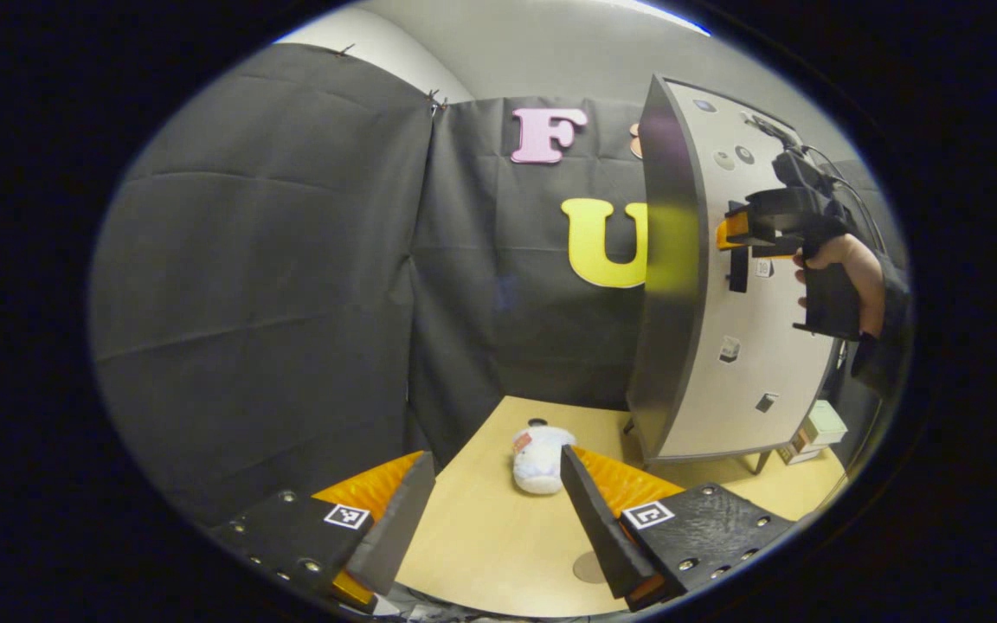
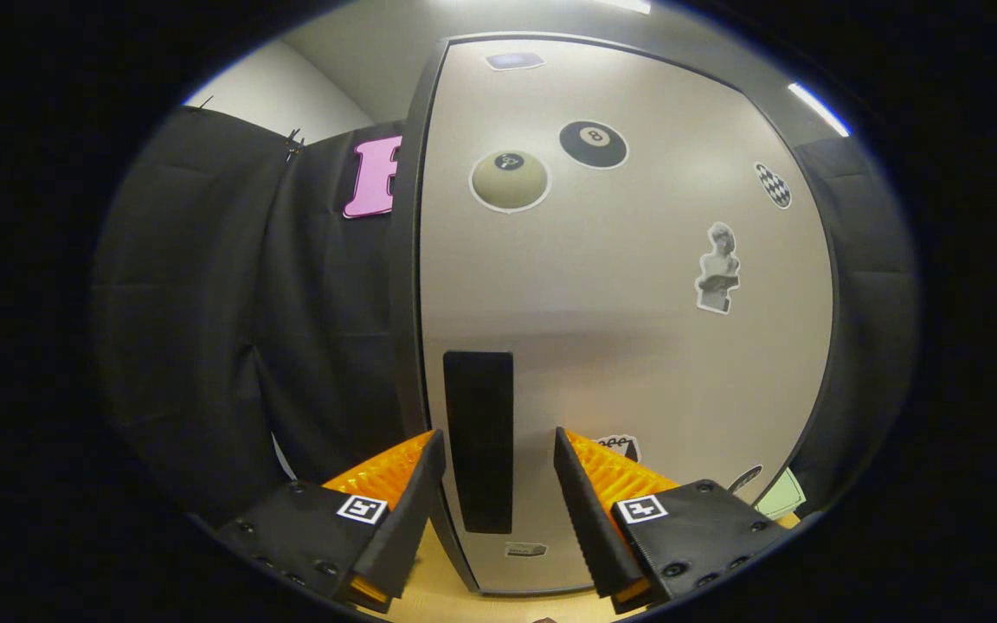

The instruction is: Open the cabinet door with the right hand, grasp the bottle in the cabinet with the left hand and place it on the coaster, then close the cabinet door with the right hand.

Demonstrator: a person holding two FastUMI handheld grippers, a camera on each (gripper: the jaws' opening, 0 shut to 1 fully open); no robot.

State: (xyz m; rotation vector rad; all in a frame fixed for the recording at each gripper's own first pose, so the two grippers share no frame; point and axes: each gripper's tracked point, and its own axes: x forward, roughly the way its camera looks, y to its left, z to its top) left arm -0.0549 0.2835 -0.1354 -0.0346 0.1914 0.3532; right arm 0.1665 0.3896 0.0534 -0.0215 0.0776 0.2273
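Black cloth hangs behind a pale wood table (image 1: pixel 498 536) w/ a grey cabinet (image 1: pixel 728 285) standing on it at 3 o'clock in the left gripper view. Cabinet door (image 2: pixel 620 329) looks shut, flush w/ the frame, stickers scattered over its front. Door's dark upright handle (image 2: pixel 479 439) sits near its 9 o'clock edge.

Left gripper (image 1: pixel 494 510): tongs spread apart, nothing between them, hovering over the table. White bottle (image 1: pixel 540 459) lies on its side on the tabletop at 6 o'clock of that view, just beyond the fingertips, to the 9 o'clock side of the cabinet's foot. Round coaster (image 1: pixel 589 568) lies flat on the table closer to the camera, partly hidden by one finger. Bottle and coaster are apart.

Right gripper (image 2: pixel 498 484): tongs apart, one finger each side of the handle, not pressing on it as far as I can tell. In the left gripper view the same tool (image 1: pixel 736 235) shows up against the door front at 2 o'clock, a hand (image 1: pixel 845 268) holding its grip. Small boxes (image 1: pixel 819 430) sit on the table by the cabinet's far foot at 4 o'clock.
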